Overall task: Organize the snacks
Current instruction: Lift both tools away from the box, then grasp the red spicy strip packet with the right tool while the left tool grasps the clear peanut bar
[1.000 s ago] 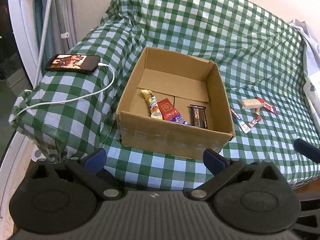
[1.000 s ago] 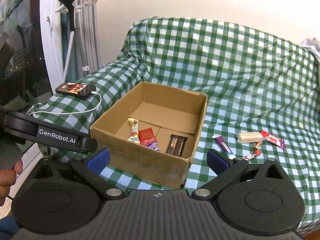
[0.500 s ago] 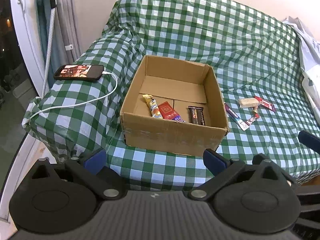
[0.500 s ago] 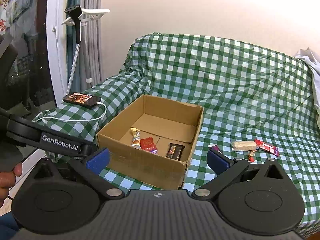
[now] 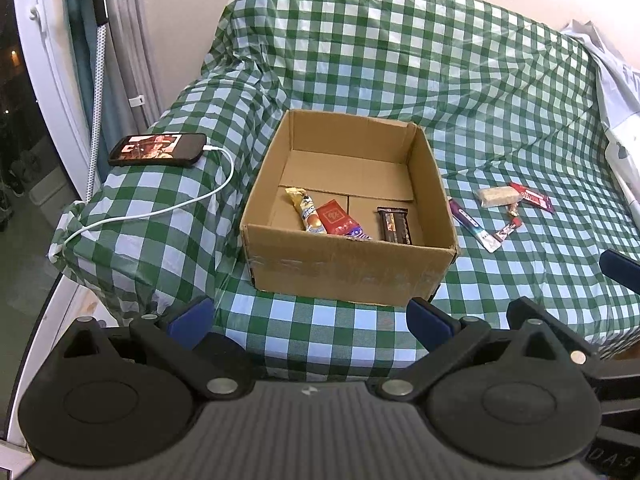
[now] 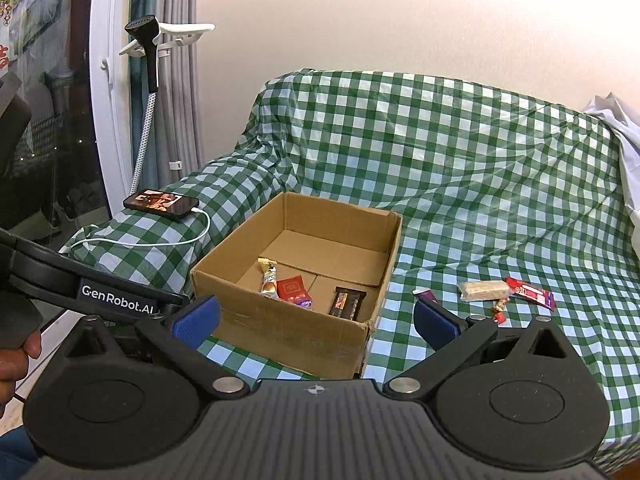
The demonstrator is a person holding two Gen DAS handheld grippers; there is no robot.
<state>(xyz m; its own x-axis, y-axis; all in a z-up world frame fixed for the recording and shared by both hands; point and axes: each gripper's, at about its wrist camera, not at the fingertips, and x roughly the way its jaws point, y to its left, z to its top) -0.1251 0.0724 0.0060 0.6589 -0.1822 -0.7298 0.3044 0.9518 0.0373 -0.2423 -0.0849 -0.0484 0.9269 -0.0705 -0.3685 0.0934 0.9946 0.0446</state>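
Note:
An open cardboard box [image 5: 348,268] [image 6: 288,332] sits on a green checked sofa cover. Inside lie a gold-wrapped bar [image 5: 306,210] [image 6: 269,278], a red packet [image 5: 336,218] [image 6: 293,288] and a dark chocolate bar [image 5: 394,224] [image 6: 348,302]. Right of the box, on the cover, lie a purple stick [image 5: 472,226], a pale cereal bar [image 5: 498,197] [image 6: 484,290], a red wrapper [image 5: 534,198] [image 6: 530,293] and small candies [image 5: 510,229] [image 6: 500,308]. My left gripper [image 5: 310,316] and right gripper [image 6: 316,318] both hover open and empty in front of the box.
A phone [image 5: 158,150] [image 6: 162,202] on a white charging cable [image 5: 160,212] rests on the sofa arm at left. A window frame and curtains stand further left. A white cloth [image 5: 616,92] lies at the right edge. A hand [image 6: 16,364] holds the left gripper.
Both grippers have pulled back and upward from the box, so the box and snacks look smaller and more of the sofa back and wall shows. Nothing was picked up.

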